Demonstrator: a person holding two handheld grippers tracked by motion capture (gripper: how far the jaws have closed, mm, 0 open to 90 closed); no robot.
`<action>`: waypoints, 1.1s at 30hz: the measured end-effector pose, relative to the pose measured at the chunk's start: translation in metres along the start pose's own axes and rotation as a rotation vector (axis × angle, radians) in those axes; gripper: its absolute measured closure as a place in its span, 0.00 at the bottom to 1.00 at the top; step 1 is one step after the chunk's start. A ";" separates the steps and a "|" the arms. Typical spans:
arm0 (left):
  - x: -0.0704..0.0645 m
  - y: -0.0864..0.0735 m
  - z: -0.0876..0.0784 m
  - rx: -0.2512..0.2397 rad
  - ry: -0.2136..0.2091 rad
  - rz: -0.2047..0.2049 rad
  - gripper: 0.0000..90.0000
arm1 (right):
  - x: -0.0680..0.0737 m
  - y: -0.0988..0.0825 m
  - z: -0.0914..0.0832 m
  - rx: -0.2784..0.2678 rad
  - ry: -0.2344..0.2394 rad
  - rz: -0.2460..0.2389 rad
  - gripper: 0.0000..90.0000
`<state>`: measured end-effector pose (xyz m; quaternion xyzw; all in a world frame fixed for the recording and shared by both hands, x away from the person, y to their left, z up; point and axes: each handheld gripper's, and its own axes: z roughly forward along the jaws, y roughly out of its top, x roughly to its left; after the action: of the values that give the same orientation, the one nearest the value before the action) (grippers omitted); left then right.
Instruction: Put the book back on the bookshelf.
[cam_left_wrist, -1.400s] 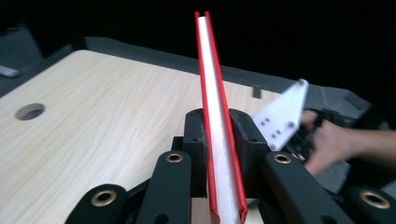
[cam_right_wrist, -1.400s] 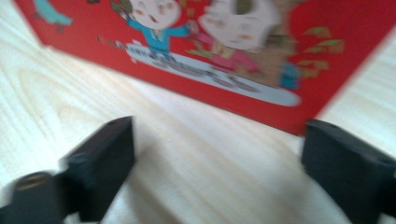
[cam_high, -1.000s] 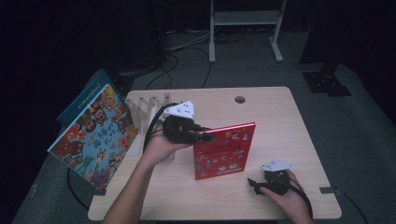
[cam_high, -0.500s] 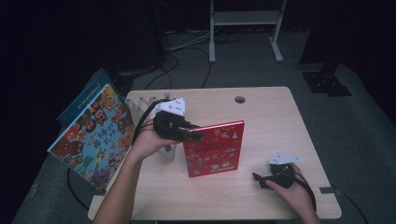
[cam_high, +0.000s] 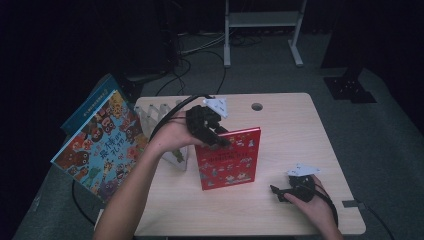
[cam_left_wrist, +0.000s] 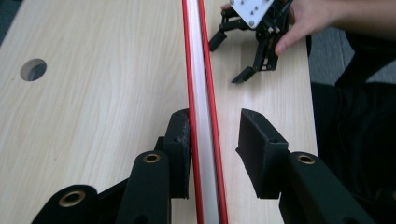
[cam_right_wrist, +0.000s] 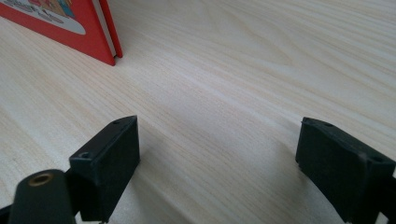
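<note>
Your wooden surface (cam_high: 295, 130) carries a red book (cam_high: 227, 160) standing upright near its middle. Your left tool (cam_left_wrist: 215, 140) straddles the book's top edge: one jaw touches the cover, the other stands slightly apart. Your right tool (cam_high: 280, 192) rests low on the surface right of the book, jaws spread wide, holding nothing.
</note>
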<state>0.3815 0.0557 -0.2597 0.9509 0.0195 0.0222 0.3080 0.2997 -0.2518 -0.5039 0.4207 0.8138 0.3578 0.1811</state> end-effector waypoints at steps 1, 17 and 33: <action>0.000 0.005 0.002 0.011 -0.003 0.005 0.71 | 0.000 0.000 0.000 0.000 0.000 0.000 0.14; -0.001 0.057 0.048 0.164 0.002 0.011 0.74 | 0.000 0.000 0.000 -0.003 -0.001 0.003 0.14; -0.004 0.053 0.038 0.149 -0.028 -0.064 0.88 | 0.000 0.000 0.000 -0.001 0.001 0.003 0.14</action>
<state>0.3813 -0.0098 -0.2599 0.9703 0.0473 -0.0027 0.2374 0.2998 -0.2517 -0.5039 0.4219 0.8129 0.3586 0.1804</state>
